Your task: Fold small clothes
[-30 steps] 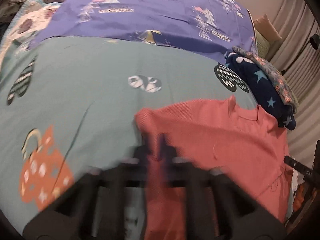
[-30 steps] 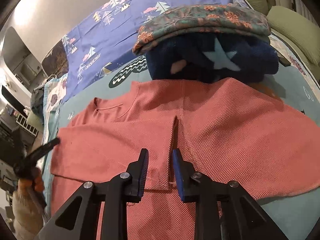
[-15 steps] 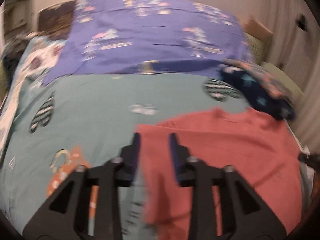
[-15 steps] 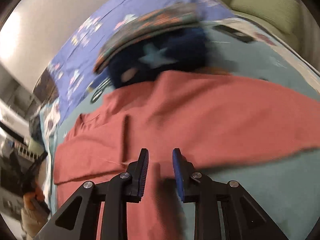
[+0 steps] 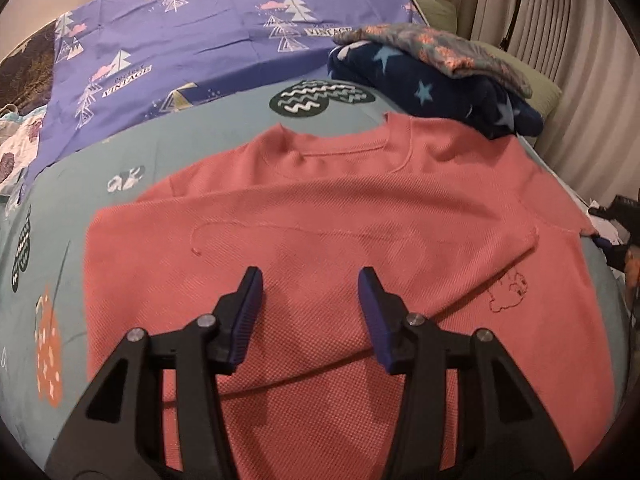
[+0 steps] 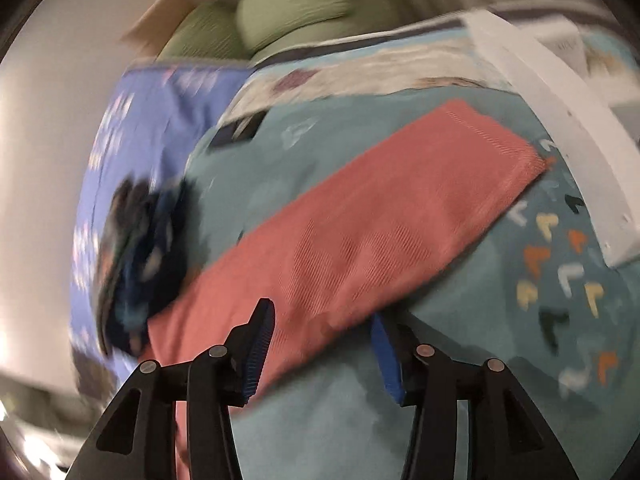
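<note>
A salmon-pink knit sweater (image 5: 320,220) lies flat on the teal bedspread (image 5: 200,136), neckline at the far side, its left sleeve folded across the body. My left gripper (image 5: 310,304) is open and empty, hovering over the sweater's middle. In the right wrist view, which is blurred, the sweater's other sleeve (image 6: 380,220) stretches out straight over the teal spread. My right gripper (image 6: 322,348) is open and empty, above the sleeve's near edge.
A folded stack of a navy star garment (image 5: 440,84) and a floral one (image 5: 432,44) sits just beyond the sweater's right shoulder. A purple tree-print sheet (image 5: 200,32) covers the far bed. Green cushions (image 6: 296,4) and a white edge (image 6: 560,100) lie beyond the sleeve.
Both grippers have opened wide. The left sleeve now lies folded across the body. The right gripper has swung right, from the sweater's body to its outstretched sleeve.
</note>
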Motion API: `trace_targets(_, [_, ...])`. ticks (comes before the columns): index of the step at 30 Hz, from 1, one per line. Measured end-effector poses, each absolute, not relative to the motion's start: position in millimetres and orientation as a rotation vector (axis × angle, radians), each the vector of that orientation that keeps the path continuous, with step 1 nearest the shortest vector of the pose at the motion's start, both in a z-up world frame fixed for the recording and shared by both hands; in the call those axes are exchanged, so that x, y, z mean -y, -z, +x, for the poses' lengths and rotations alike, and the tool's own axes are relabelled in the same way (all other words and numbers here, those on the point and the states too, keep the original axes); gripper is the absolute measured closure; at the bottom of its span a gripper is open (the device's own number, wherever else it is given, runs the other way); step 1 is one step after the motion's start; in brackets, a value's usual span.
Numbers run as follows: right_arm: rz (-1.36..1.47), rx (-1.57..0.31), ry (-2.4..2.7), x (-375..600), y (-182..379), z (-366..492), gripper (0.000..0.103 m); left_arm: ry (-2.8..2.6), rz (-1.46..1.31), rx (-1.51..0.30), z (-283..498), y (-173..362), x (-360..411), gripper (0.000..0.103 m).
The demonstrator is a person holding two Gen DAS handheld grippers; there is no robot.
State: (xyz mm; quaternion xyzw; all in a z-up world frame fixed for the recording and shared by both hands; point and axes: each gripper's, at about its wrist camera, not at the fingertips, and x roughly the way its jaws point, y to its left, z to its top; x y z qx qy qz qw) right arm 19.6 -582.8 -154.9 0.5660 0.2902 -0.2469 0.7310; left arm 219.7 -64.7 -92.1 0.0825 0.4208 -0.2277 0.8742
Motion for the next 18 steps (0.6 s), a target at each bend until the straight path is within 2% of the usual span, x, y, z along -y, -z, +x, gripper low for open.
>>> trace_targets(2, [1.276,-0.599,0.601,592.5,158.3,23.7,0.054,0.466,0.161,-0.889,220.5,94.8,63.1,0.052])
trace_targets(3, [1.266,-0.596,0.632,595.0,157.5,28.4,0.064,0.46,0.153,-0.894,222.3,96.3,60.3,0.052])
trace_targets(4, [1.234,-0.606,0.648,595.7,154.6,35.2,0.095,0.453,0.144,-0.898,223.1,97.0,58.0,0.052])
trace_targets(5, [1.207,-0.611,0.637,595.4,150.6,41.4,0.099,0.449,0.135,-0.9,223.5,97.2,56.3,0.052])
trace_targets(10, [0.941,-0.516,0.515,553.5,84.6,67.7,0.099,0.427,0.105,-0.902,226.7,96.2,51.5,0.052])
trace_targets(14, [0.69,-0.486,0.301,473.7,26.1,96.7,0.099,0.425,0.07,-0.904,226.0,94.1,45.4,0.052])
trace_targets(18, [0.472,-0.523,0.038,367.4,3.4,136.1,0.098,0.414,0.025,-0.89,221.7,90.3,28.6,0.044])
